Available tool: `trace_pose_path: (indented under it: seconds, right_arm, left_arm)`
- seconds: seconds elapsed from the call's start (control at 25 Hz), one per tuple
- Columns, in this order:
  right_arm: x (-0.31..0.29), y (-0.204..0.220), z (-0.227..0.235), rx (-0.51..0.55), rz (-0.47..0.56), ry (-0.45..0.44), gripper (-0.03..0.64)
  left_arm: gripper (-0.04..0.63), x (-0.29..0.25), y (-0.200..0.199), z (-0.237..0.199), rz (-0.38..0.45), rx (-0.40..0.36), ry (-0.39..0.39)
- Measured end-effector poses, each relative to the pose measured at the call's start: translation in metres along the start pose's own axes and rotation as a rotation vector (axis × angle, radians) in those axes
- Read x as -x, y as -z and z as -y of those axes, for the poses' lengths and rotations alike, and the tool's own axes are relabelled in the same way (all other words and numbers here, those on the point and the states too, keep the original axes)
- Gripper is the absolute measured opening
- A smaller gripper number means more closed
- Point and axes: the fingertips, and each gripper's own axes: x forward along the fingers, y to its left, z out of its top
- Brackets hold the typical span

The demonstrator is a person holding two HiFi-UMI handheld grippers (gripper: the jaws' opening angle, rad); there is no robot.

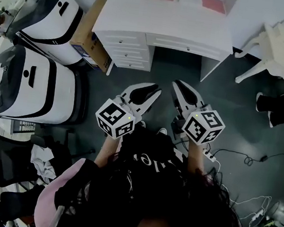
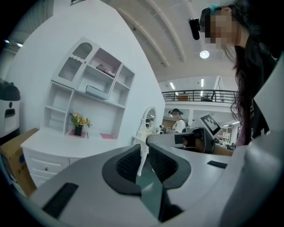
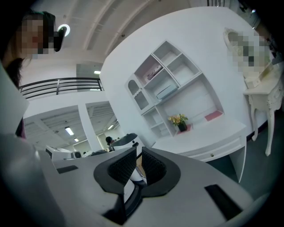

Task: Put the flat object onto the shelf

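Observation:
Both grippers hang side by side over the dark floor in front of a white desk that carries a shelf unit. My left gripper is shut with nothing between its pads. My right gripper is shut too and holds nothing. In the left gripper view, a thin dark flat object lies in an upper pink-backed compartment. A pale flat box rests on the shelf below it. The right gripper view shows the same dark flat object and pale box. Neither gripper touches the desk or the shelf unit.
A pot of flowers and pink mats sit on the desk top. Two big white-and-black machines and a cardboard box stand at the left. White ornate furniture stands at the right, and cables lie on the floor.

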Motion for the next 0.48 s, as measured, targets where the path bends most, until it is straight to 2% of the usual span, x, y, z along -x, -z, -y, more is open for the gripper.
trace_pose_path:
  seconds: [0.48]
  right_arm:
    - [-0.030, 0.004, -0.018, -0.005, 0.003, 0.049, 0.066]
  left_arm:
    - [0.069, 0.019, -0.013, -0.031, -0.010, -0.002, 0.037]
